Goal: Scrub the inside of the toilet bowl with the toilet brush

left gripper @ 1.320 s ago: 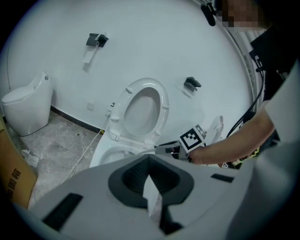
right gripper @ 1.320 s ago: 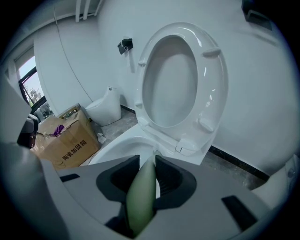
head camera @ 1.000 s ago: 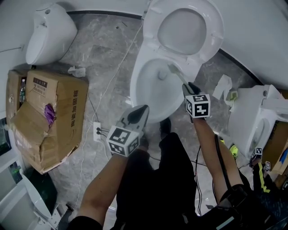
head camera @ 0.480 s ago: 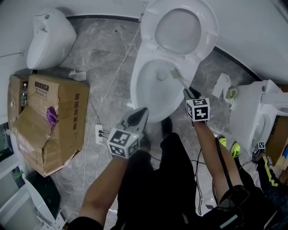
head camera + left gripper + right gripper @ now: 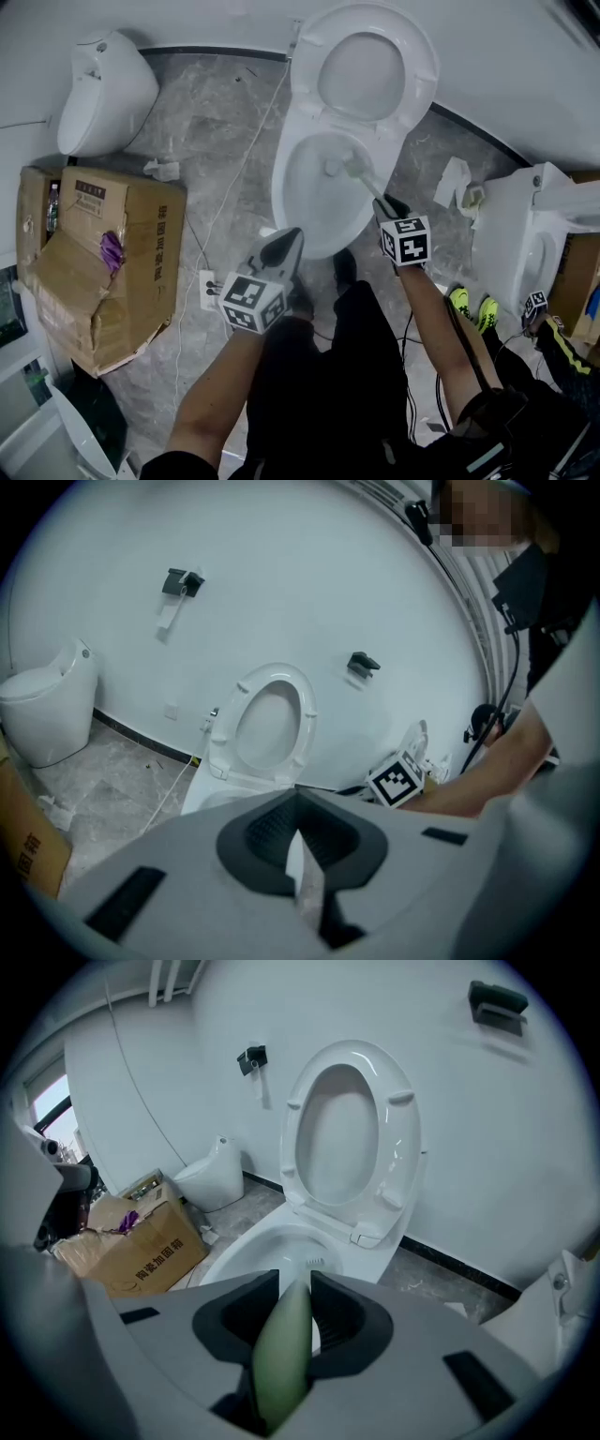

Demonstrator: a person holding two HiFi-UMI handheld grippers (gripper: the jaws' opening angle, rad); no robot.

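A white toilet bowl (image 5: pixel 319 211) stands with its seat and lid (image 5: pixel 364 70) raised against the wall. My right gripper (image 5: pixel 387 206) hovers over the bowl's right rim, shut on the pale green handle of the toilet brush (image 5: pixel 372 186). The brush's head (image 5: pixel 352 169) is inside the bowl near its back. In the right gripper view the green handle (image 5: pixel 281 1354) runs out between the jaws of the right gripper (image 5: pixel 292 1312) toward the bristles (image 5: pixel 314 1262). My left gripper (image 5: pixel 281 246) is shut and holds nothing, just in front of the bowl's front rim. It (image 5: pixel 298 841) faces the toilet (image 5: pixel 267 728).
A torn cardboard box (image 5: pixel 98 253) sits on the floor at left, with a second toilet (image 5: pixel 103 84) behind it. Another white toilet (image 5: pixel 525 244) stands at right, near paper scraps (image 5: pixel 452 183). A white cable (image 5: pixel 225 187) leads to a power strip (image 5: pixel 208 281). Another person (image 5: pixel 553 356) is at lower right.
The brush head has slid a little toward the middle of the bowl as my right gripper shifted down and left. The left gripper has barely moved.
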